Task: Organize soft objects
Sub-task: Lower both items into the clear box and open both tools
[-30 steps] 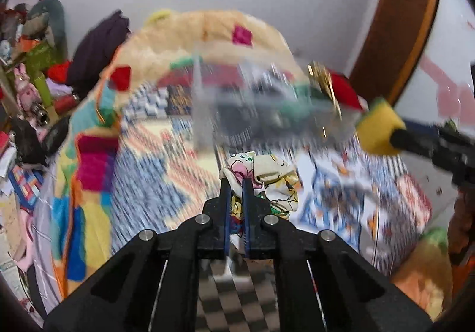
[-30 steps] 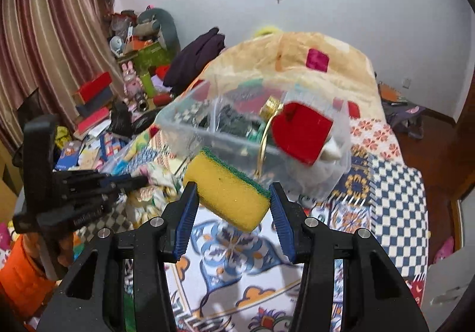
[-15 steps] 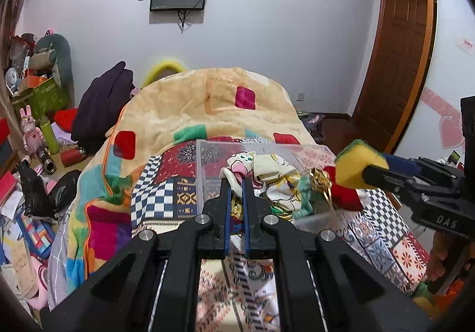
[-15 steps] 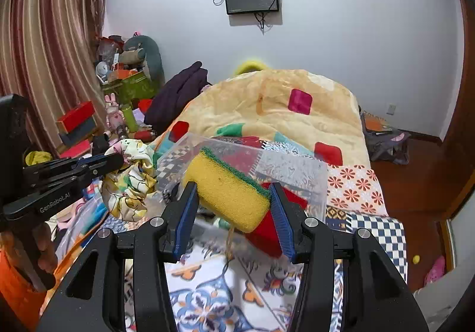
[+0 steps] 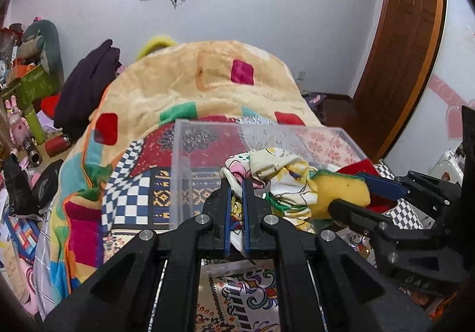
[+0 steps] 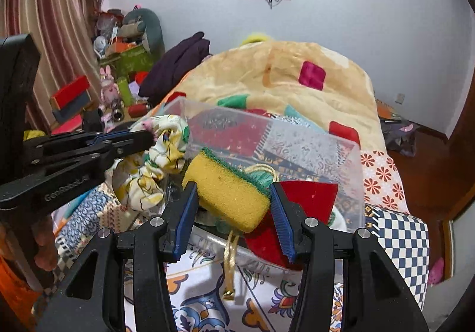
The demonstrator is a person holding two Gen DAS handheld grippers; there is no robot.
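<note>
Left tongs (image 5: 236,183) pinch the flowery cloth (image 5: 279,174); right tongs (image 6: 234,207) squeeze the yellow sponge (image 6: 225,195), maybe above the clear plastic box (image 6: 297,139).

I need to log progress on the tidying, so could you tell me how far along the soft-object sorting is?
Done: a red cloth and a gold cord already lie in the clear plastic bin. In hand: the left gripper is shut on the printed fabric, and the right gripper clamps the yellow sponge, both at the bin. Left: releasing both inside.
</note>
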